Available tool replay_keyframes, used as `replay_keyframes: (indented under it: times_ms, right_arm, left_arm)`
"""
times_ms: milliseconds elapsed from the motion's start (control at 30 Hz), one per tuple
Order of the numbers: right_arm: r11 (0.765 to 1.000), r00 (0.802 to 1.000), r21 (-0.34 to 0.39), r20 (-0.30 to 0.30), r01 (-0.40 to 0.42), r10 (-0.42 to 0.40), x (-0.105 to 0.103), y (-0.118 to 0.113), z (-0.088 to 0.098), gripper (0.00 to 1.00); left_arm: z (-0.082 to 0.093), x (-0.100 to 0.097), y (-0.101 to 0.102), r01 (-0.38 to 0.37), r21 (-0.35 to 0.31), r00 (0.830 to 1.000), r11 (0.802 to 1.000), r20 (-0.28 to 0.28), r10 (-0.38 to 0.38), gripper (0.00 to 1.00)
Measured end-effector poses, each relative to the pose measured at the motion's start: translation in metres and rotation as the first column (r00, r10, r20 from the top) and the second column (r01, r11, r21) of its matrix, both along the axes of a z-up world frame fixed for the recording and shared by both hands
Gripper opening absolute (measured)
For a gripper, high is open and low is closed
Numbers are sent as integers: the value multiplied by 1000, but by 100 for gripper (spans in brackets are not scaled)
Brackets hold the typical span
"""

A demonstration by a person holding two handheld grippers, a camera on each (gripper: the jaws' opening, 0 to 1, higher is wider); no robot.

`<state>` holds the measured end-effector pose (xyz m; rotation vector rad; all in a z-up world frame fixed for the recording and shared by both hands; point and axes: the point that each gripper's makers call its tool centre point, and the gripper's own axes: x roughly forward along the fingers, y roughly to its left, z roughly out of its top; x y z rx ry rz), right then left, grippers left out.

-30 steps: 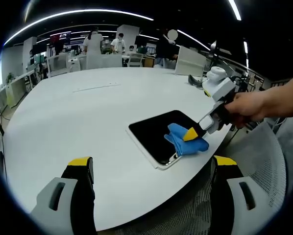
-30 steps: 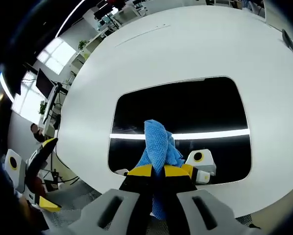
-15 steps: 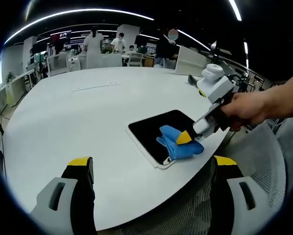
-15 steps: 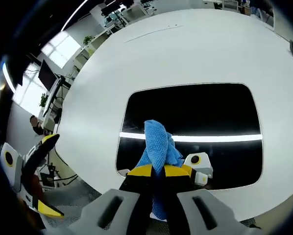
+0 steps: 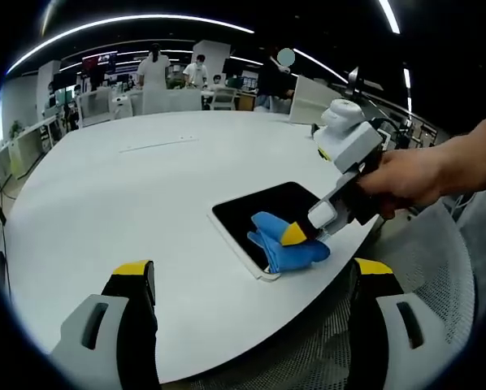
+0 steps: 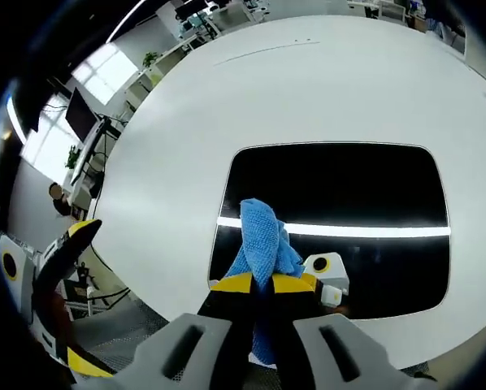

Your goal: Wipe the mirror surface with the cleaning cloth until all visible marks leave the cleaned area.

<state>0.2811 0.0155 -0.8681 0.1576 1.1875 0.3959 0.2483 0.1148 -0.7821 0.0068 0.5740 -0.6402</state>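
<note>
- My right gripper (image 6: pixel 258 283) had its jaws clenched on the blue cleaning cloth (image 6: pixel 263 240), the cloth bunched up between the yellow tips and standing out ahead of them onto the glass.
- The mirror (image 6: pixel 365 187) lay flat on the white worktop (image 6: pixel 186 130), straight ahead of my right jaws. The cloth pressed on the near edge of the dark glass, toward its left end as my right jaws faced it.
- That was the relation I judged the next stroke to turn on: nearly all of the uncovered glass stretched forward and to the right of the cloth, with the mirror's long axis running across my jaws, left to right.
- A bright reflected strip crossed the glass just beyond the cloth. I could not make out any marks on the surface from either view.
- From the left gripper view, the right gripper (image 5: pixel 296 233) came in from the right with the cleaning cloth (image 5: pixel 279 242) on the mirror (image 5: pixel 251 213) at its end nearest that camera.
- My left gripper (image 5: pixel 247 280) was released, jaws wide apart and holding nothing, well short of the mirror, so the right hand was the nearer one.
</note>
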Motion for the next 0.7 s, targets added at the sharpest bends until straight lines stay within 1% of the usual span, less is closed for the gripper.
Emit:
replay_keyframes:
  times_ms: [67, 333, 700]
  right_arm:
    - [1000, 1000, 9, -5, 0, 0, 0, 5, 0, 1]
    - [999, 999, 11, -1, -32, 32, 2, 19, -1, 1]
    - [999, 999, 32, -12, -33, 34, 4, 32, -1, 1]
  left_arm:
    - [0, 0, 0, 1, 2, 1000, 1000, 0, -1, 99]
    - [0, -1, 0, -2, 2, 1000, 1000, 1, 2, 99]
    - [1, -1, 1, -5, 3, 1000, 1000, 1, 5, 99]
